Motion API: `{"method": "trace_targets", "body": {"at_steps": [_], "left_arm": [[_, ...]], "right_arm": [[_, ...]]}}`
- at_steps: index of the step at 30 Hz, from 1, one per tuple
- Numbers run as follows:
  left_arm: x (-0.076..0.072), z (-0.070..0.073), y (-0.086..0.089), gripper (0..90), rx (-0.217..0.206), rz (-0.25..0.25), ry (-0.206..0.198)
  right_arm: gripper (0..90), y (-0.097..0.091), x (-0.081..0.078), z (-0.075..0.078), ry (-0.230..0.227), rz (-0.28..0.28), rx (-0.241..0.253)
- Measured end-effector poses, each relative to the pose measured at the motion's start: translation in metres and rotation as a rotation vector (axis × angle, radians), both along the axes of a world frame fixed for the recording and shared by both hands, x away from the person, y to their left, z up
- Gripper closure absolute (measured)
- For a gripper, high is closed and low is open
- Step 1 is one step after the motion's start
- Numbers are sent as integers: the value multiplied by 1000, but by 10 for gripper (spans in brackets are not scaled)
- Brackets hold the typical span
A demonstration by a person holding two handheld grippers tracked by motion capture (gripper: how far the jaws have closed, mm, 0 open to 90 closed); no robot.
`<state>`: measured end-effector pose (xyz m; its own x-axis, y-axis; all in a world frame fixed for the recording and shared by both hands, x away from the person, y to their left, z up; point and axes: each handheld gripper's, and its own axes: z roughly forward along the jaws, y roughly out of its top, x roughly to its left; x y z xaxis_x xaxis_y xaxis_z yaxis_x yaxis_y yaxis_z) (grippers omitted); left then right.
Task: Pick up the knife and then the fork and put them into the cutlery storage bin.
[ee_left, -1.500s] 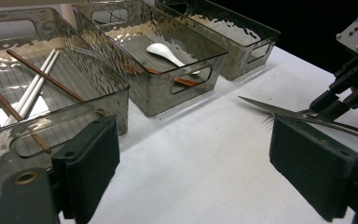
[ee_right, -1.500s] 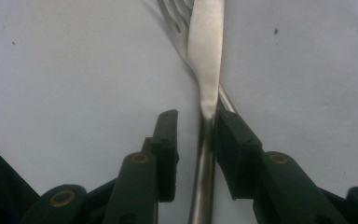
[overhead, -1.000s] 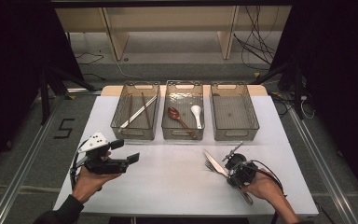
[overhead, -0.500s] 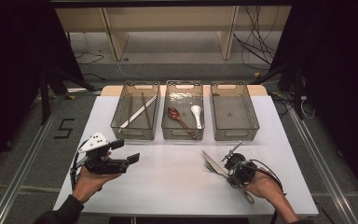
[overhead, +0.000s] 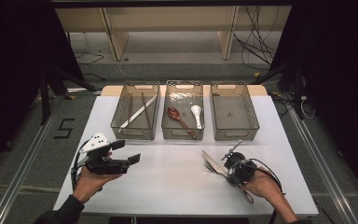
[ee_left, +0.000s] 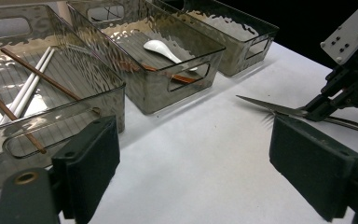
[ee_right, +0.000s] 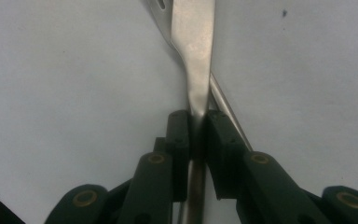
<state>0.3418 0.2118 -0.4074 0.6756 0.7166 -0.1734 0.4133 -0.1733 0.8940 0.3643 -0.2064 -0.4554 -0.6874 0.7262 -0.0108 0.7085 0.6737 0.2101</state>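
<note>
— Two pieces near the tabletop's front-right corner: knife (overhead: 213, 162) and fork (overhead: 209, 166)?
— Yes. Right tool (ee_right: 196, 122) pinches the knife's handle; thin, stiff, slippery steel. Left tool (ee_left: 214, 172) is spread, idle.

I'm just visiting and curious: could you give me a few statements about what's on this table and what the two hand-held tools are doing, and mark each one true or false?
1. The right tool is shut on a metal knife. True; its jaws have just been closing on it.
2. The left tool holds a spoon. False: its jaws stand open with nothing between them.
3. Three clear bins stand in a row at the far side of the table. True.
4. The white spoon lies in the right bin. False: it lies in the middle bin, beside a dark red spoon.
5. A fork lies on the table by the knife. True.
</note>
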Motion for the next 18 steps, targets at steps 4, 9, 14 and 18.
{"method": "trace_targets", "body": {"at_steps": [4,9,14,18], "left_arm": [[0,0,1,158,1,2,0],[0,0,1,158,1,3,1],[0,0,2,158,-4,6,0],[0,0,2,158,-3,7,1]], "right_arm": [[806,0,0,0,-2,2,2],[809,-1,1,1,-7,20,3],[810,-3,1,4,-25,21,25],[810,-7,1,8,-38,8,55]]}}
